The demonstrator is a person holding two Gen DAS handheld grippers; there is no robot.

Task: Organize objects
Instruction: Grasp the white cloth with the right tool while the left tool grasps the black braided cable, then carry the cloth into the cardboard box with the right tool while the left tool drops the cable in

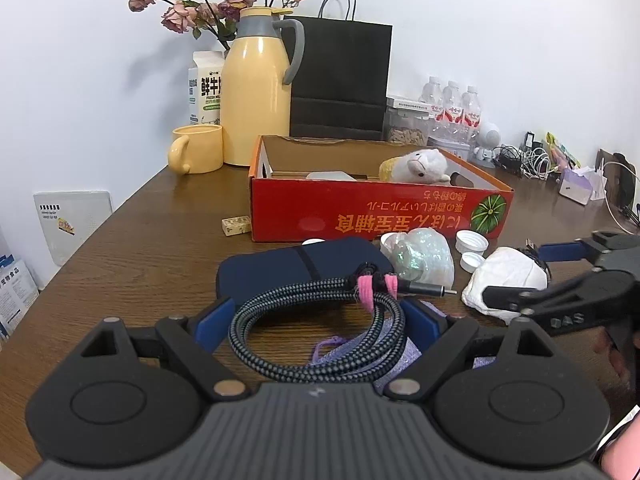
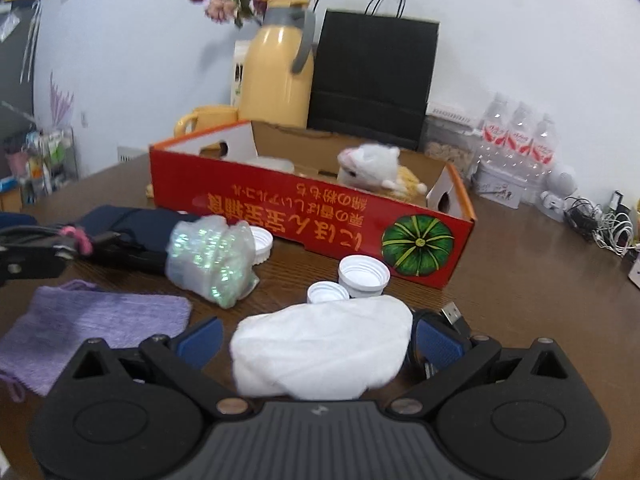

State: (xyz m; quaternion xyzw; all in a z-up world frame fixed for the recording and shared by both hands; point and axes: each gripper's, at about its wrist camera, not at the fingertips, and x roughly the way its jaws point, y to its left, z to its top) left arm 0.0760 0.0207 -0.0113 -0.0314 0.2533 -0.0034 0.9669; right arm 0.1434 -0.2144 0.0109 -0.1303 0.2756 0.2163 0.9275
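The left gripper point(image 1: 316, 320) has its blue-padded fingers spread wide around a coiled grey braided cable point(image 1: 320, 328) bound with a pink fuzzy tie point(image 1: 366, 290). The right pad lies against the coil's side; whether the left pad touches it cannot be told, so a firm hold cannot be confirmed. The coil lies partly over a lilac knitted cloth point(image 2: 92, 324) and just in front of a dark navy soft pouch point(image 1: 300, 268), all near the front edge of the brown wooden table point(image 1: 168, 216).

The right gripper point(image 2: 316, 340) has its fingers wide on either side of a crumpled white cloth bundle point(image 2: 324, 352). A gap shows at the left pad, and the right pad is close to the bundle's edge; contact is not certain. A black USB plug point(image 2: 454, 314) lies just beside the right finger.

Between the two grippers lies a wad of iridescent clear plastic film point(image 2: 212, 260), with three white plastic screw caps point(image 2: 362, 276) near it.

Behind these, toward the middle of the table, stands an open red cardboard box printed with a green pumpkin point(image 1: 376, 216). Inside it, at the right end, lies a white plush toy animal point(image 1: 424, 164) on something yellow.

Along the back edge stand a yellow mug point(image 1: 198, 148), a yellow thermos jug with a grey handle point(image 1: 258, 88), a black paper bag point(image 1: 340, 80) and three clear water bottles point(image 1: 454, 108).
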